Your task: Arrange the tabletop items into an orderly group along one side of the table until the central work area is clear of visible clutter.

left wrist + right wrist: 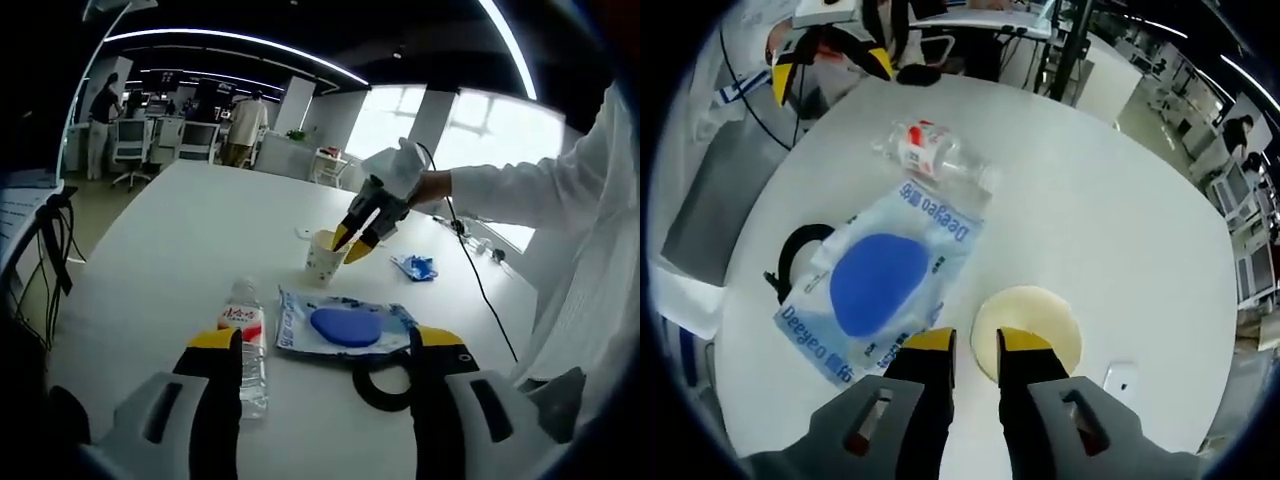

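Right gripper view: the right hand-held gripper (pixel 975 350) has its yellow-tipped jaws pinched down to a narrow gap on the near rim of the cream paper cup (pixel 1028 330), one jaw inside, one outside; the cup stands upright on the white round surface (pixel 1110 200) and its inside looks pale, contents not discernible. Just beside it lies the flat clear plastic pouch with a blue oval pad inside (pixel 877 285), printed with blue lettering. A black ring-shaped strap (pixel 792 255) pokes out from under the pouch's far edge. Beyond, touching the pouch corner, the clear plastic water bottle with a red-and-white label (pixel 935 152) lies on its side.

Left gripper view: the left hand-held gripper (pixel 325 345) hovers with jaws spread wide, holding nothing, bottle and pouch right ahead. Further off, a small crumpled blue wrapper (pixel 414 266) sits beside the cup.
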Demonstrator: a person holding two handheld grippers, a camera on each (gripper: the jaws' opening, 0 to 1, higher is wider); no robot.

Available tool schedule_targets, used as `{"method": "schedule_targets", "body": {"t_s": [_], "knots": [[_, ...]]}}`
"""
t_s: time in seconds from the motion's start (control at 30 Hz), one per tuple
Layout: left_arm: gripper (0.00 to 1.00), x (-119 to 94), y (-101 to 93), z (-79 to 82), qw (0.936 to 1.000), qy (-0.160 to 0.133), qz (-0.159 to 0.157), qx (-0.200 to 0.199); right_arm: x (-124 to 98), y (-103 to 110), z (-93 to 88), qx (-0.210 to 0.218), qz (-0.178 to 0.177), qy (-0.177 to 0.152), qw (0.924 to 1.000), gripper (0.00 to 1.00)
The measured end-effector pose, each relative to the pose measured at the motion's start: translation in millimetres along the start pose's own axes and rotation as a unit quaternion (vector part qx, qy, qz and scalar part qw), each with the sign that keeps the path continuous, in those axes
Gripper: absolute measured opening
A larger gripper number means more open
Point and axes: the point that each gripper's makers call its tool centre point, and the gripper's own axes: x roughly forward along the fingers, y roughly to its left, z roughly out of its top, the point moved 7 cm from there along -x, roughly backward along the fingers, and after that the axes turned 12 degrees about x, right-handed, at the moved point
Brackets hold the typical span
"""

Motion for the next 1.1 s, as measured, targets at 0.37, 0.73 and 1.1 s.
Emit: {"method": "schedule_targets", "body": {"t_s": [0.37, 0.73, 1.1], "knots": [[0.69, 0, -1.3, 4.2, 1.0000, -0.001, -0.004, 0.006, -6, 2, -0.2, 0.012, -0.007, -0.011, 0.9998, 0.21], [0.69, 0, -2.7, 9.4, 0.9998, -0.001, -0.008, 0.015, -17, 7, 1.9, 0.031, -0.017, -0.037, 0.9987, 0.25], [0.69, 0, -5.5, 14.6, 0.9997, -0.003, -0.011, 0.021, -24, 9, 4.1, 0.052, -0.042, -0.065, 0.9956, 0.32]]}}
